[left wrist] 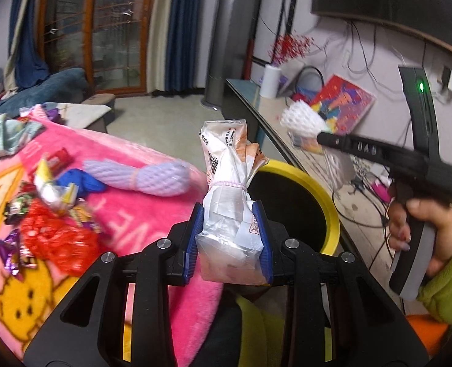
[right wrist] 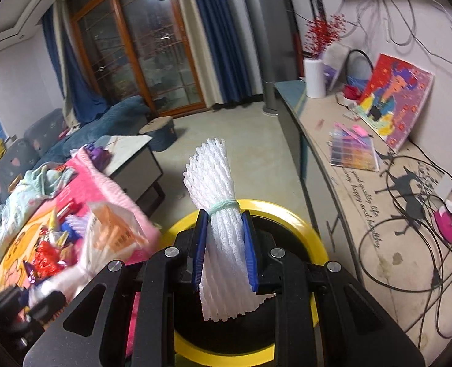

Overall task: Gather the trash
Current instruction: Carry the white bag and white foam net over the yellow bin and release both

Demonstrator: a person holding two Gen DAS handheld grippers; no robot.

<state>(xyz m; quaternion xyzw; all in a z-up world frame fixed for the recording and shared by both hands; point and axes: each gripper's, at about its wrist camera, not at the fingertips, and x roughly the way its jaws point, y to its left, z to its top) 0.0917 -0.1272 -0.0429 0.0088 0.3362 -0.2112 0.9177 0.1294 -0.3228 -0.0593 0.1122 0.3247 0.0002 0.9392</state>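
My left gripper point(left wrist: 230, 235) is shut on a clear plastic wrapper bundle point(left wrist: 230, 214) tied with a pink band, held beside the yellow-rimmed black bin point(left wrist: 330, 214). My right gripper point(right wrist: 225, 244) is shut on a white foam fruit net point(right wrist: 219, 214) tied with a pale green band, right above the bin's yellow rim point(right wrist: 305, 229). In the left wrist view the right gripper point(left wrist: 317, 137) shows at the right, held by a hand in a green sleeve, with the white net point(left wrist: 300, 119) at its tip. More trash lies on the pink blanket point(left wrist: 140, 223): a lilac foam net point(left wrist: 152, 177), red crumpled plastic point(left wrist: 54, 238), candy wrappers point(left wrist: 14, 211).
A long low cabinet point(right wrist: 363, 214) with cables, a paper roll point(right wrist: 314, 75) and a colourful painting point(right wrist: 394, 104) runs along the right wall. A small table point(right wrist: 134, 159), a sofa point(right wrist: 36, 140) and a grey column point(right wrist: 256, 39) stand further back. Bare floor lies beyond the bin.
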